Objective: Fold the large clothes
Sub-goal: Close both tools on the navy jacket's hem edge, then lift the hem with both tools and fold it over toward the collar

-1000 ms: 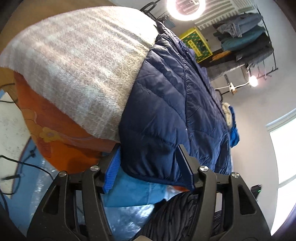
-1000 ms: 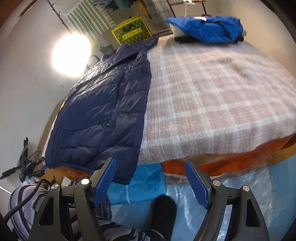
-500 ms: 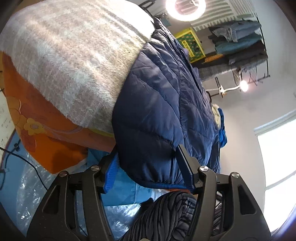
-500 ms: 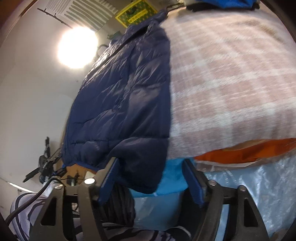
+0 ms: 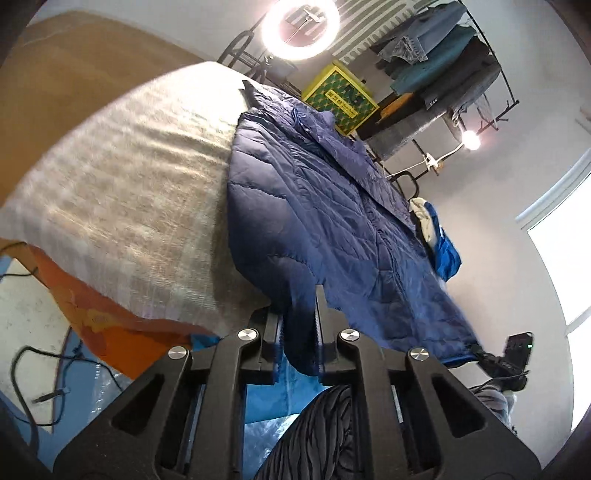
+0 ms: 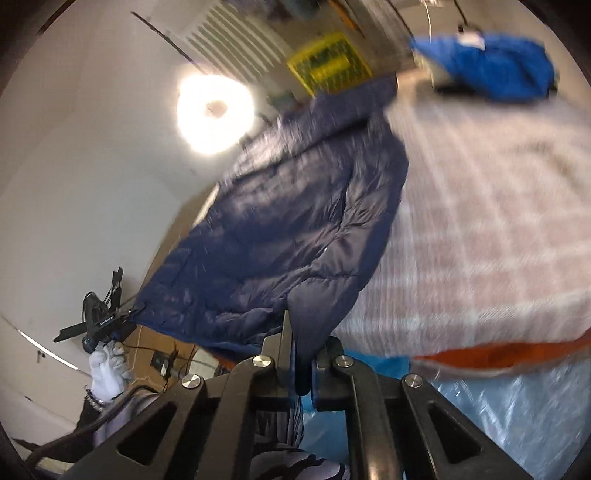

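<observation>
A navy quilted jacket (image 5: 325, 206) lies lengthwise on the bed, its hem toward me and lifted off the bed's edge. My left gripper (image 5: 297, 314) is closing its jaws with one hem corner pinched between the pads. My right gripper (image 6: 304, 339) is shut on the other hem corner, and the jacket (image 6: 295, 206) rises away from it, blurred. In the right wrist view the left gripper (image 6: 99, 325) shows at the far hem corner, held by a white-gloved hand (image 6: 107, 365).
A plaid blanket (image 5: 129, 184) covers the bed over an orange sheet (image 5: 110, 317). A bright blue garment (image 6: 491, 66) lies at the far end. Beyond stand a ring light (image 5: 299, 29), a yellow crate (image 5: 340, 98) and a clothes rack (image 5: 443, 55). Cables (image 5: 37, 369) lie on the floor.
Both grippers went from open around the hanging hem to shut on it. Both have risen, lifting the hem off the bed's edge.
</observation>
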Tool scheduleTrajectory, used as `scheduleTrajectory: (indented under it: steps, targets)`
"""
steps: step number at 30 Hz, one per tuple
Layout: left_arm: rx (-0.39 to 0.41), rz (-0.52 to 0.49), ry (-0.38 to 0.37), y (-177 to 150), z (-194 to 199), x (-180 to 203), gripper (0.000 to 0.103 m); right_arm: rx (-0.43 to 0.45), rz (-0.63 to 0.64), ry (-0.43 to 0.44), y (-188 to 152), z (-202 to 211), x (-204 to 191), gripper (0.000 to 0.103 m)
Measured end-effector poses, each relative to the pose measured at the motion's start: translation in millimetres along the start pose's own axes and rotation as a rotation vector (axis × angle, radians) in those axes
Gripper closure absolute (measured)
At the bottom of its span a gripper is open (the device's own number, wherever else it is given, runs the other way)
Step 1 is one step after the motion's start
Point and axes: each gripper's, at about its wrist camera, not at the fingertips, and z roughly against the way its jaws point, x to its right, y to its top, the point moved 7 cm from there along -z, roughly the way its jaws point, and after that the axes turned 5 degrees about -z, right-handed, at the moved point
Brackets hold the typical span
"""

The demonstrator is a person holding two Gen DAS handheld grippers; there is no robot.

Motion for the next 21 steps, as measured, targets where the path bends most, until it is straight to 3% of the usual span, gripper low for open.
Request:
scheduleTrajectory:
  steps: [2, 6, 10, 21]
  targets:
    - [-0.048, -0.018, 0.072, -9, -12, -11, 0.093, 0.029, -0.003, 0.003, -6, 2, 2, 0.100]
    - [-0.140, 0.061, 0.113, -27, -39, -38, 0.093, -0.078, -0.068, -0.093, -30, -42, 33, 0.101]
    - [-0.103, 0.088, 0.073, -15, -33, -33, 0.093, -0.074, -0.079, -0.086, -23, -45, 36, 0.101]
    - [0.001, -0.081, 0.099, 65, -10, 47, 0.093, 0.048, 0.055, -0.006, 39, -4, -15, 0.101]
